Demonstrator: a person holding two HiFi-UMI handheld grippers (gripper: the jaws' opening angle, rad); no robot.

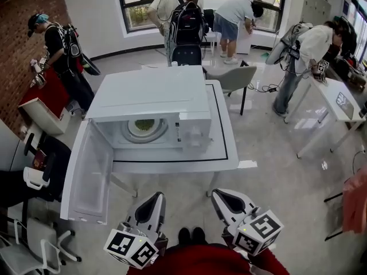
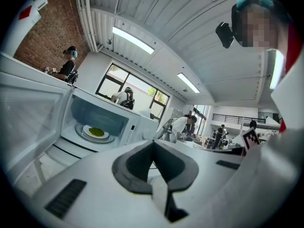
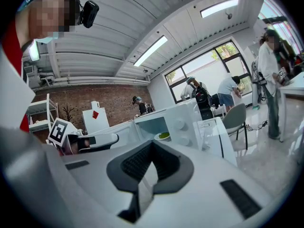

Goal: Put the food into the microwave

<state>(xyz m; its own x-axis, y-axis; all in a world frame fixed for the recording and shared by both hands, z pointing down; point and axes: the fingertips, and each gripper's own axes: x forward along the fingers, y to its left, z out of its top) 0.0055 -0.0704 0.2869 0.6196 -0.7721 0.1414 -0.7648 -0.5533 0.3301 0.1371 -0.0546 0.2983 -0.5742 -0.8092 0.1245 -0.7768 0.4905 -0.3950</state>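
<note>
The white table fills the centre of the head view and carries the microwave. Its door stands open, its long axis running down toward the lower left. The plate of green food is already inside, up-frame of both tools. The left gripper is the nearer to the door, the right gripper is well apart from it, and both have jaws together on nothing. No brand or label is legible.

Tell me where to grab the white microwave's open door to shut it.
Probably the free end edge of the white microwave's open door, approached from its outer left side with the left gripper: it's swung out, hinged at the microwave's left.
</note>
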